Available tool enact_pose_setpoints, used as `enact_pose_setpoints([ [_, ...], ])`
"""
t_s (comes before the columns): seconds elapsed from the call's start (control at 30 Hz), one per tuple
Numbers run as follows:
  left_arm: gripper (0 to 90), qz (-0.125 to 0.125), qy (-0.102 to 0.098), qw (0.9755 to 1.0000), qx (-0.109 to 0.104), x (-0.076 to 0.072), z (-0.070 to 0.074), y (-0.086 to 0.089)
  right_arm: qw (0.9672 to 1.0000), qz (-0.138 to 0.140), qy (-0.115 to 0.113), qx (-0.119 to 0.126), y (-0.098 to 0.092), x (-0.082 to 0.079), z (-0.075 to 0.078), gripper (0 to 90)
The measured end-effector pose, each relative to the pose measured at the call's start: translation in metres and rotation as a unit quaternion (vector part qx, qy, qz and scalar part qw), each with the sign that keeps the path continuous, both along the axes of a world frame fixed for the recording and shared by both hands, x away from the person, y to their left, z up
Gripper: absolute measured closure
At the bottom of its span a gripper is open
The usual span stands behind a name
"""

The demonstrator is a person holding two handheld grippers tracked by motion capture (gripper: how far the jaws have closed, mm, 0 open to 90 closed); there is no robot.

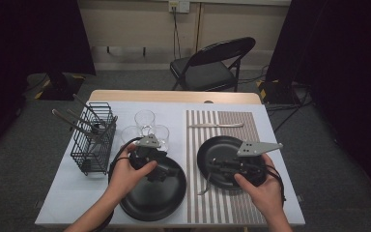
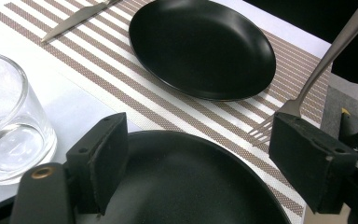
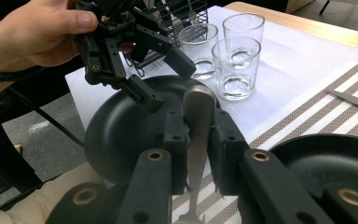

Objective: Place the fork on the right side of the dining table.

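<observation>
Right tool (image 3: 199,154): pinching a fork (image 3: 198,121) by its handle, prongs hanging below it.
Left tool (image 2: 205,163): jaws standing spread, hovering over a black plate (image 2: 186,186).

Both tongs are matte black, each jaw a blocky pad on a linkage arm with brass-ringed pivots. The left tongs (image 1: 147,157) carry a grey three-cornered plate on top, and so do the right tongs (image 1: 232,166). A ribbed black cable loops off each. Forearms bare, no sleeves.
</observation>
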State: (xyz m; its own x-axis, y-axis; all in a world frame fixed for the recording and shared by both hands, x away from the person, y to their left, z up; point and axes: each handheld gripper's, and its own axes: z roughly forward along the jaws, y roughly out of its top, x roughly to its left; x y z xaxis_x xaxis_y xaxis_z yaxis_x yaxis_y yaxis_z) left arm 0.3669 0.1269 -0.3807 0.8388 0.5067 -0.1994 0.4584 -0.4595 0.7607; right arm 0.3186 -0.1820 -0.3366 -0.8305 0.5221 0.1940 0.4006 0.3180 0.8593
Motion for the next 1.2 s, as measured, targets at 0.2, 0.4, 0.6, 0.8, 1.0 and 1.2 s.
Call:
enact_pose_setpoints([
  [0.2, 20.0, 0.000, 0.001, 1.0000, 0.000, 0.001, -0.001, 0.000, 1.0000, 0.002, 0.002, 0.003, -0.001, -0.002, -0.003, 78.7],
  [0.4, 20.1, 0.000, 0.004, 1.0000, 0.004, 0.001, -0.002, -0.002, 1.0000, 0.003, 0.005, 0.002, -0.003, -0.003, -0.006, 78.7],
  [0.6, 20.2, -0.003, 0.004, 1.0000, 0.003, 0.001, -0.003, -0.003, 0.9999, 0.007, 0.004, 0.006, -0.003, -0.005, -0.005, 78.7],
  [0.8, 20.3, -0.005, 0.005, 1.0000, 0.003, 0.001, -0.004, -0.004, 0.9999, 0.011, 0.008, 0.004, -0.001, -0.005, -0.008, 78.6],
  [1.0, 20.2, -0.004, 0.007, 1.0000, 0.001, 0.001, -0.004, -0.003, 0.9999, 0.013, 0.010, -0.001, -0.001, -0.005, -0.010, 78.6],
  [1.2, 20.3, -0.005, 0.006, 1.0000, 0.000, 0.000, -0.004, -0.004, 0.9999, 0.011, 0.011, -0.006, -0.002, -0.005, -0.013, 78.4],
])
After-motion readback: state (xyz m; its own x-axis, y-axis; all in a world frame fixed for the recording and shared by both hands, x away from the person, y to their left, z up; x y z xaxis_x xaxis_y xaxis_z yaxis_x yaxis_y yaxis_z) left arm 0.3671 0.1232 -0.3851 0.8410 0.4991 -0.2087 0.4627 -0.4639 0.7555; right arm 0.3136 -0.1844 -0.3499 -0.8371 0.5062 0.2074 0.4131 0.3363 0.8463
